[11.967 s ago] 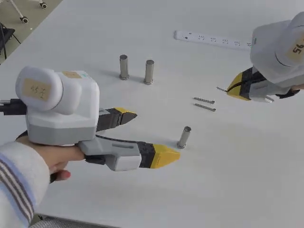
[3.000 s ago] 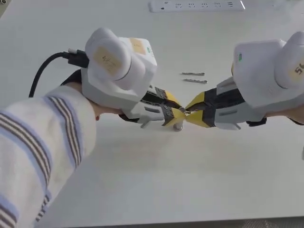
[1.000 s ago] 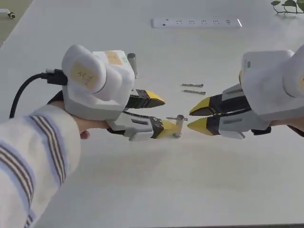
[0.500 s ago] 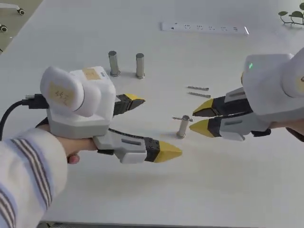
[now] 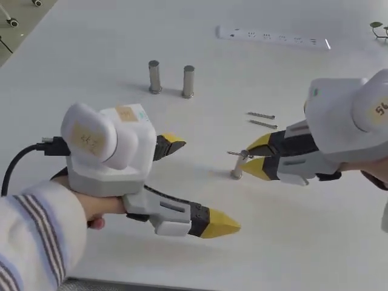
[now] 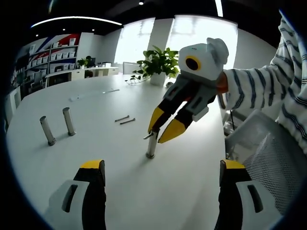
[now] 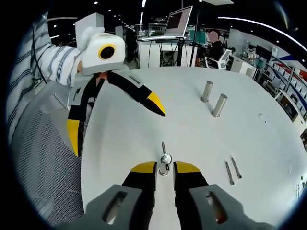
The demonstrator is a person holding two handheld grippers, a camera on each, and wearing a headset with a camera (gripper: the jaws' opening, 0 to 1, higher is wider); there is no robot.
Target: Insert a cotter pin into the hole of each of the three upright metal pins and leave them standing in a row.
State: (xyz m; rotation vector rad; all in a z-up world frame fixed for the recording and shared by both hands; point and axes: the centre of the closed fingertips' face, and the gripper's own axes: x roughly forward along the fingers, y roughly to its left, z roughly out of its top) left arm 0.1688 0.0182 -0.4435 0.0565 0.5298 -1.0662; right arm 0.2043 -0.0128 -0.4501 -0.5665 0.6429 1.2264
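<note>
Since three seconds ago the left gripper (image 5: 203, 183) has let go of the near short upright steel pin (image 5: 237, 168) and drawn back toward the near left. The right gripper (image 5: 247, 156) has stayed at that pin.

The left gripper's yellow-tipped fingers are spread wide with nothing between them, well apart from the pin. The right gripper's fingers are only narrowly parted. In the right gripper view they flank the top of the pin, one on each side, and whether they touch it cannot be told.

This pin stands upright on the white tabletop (image 5: 303, 230). A thin grey cotter pin (image 5: 235, 154) passes through the hole near its top and sticks out to the left.

Two more upright steel pins (image 5: 154, 77) (image 5: 188, 82) stand side by side at the far left, well apart from the near one. Two loose grey cotter pins (image 5: 260, 115) (image 5: 262, 124) lie flat just beside each other, beyond the right gripper.

A white power strip (image 5: 273, 37) lies along the far edge. A striped sleeve (image 5: 30, 236) covers the arm behind the left gripper.
</note>
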